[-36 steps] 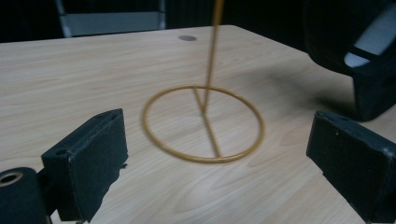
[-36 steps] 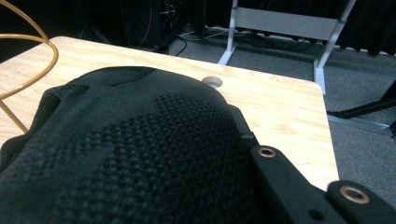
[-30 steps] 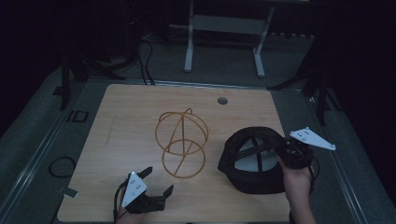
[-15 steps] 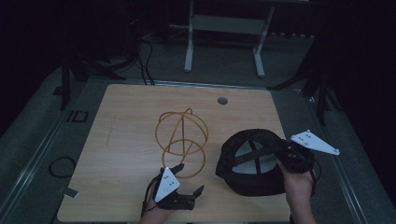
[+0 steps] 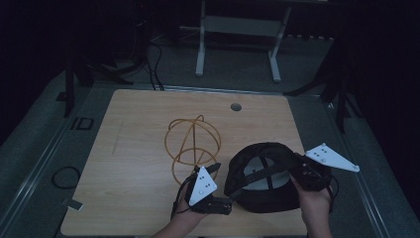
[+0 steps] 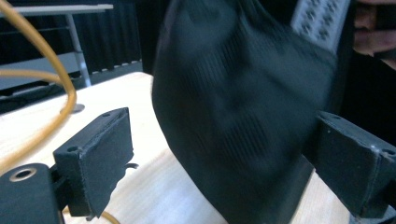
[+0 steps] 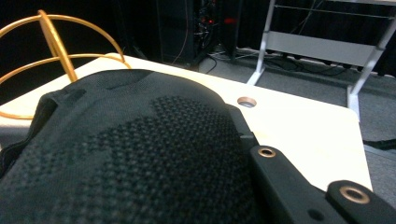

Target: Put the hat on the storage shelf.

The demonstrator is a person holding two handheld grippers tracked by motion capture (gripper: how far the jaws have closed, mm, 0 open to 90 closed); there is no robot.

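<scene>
Dim room, grey floor (image 5: 44,148), white metal frame (image 5: 237,29) behind wooden table (image 5: 133,148)

On the table (image 5: 138,148): 1 black cap (image 5: 262,176), 1 gold wire stand (image 5: 192,144), 1 round grommet hole (image 5: 236,106) near the far edge, and 2 tongs, left (image 5: 218,186) and right (image 5: 297,166).

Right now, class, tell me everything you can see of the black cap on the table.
The black cap looks like knitted mesh fabric, with a pale lining and dark straps inside. It is tilted up at the table's near right, opening toward the camera. The right gripper is shut on its right rim. The left gripper, jaws open, has its lower left edge between them; contact is unclear. It stands beside the wire stand.
</scene>
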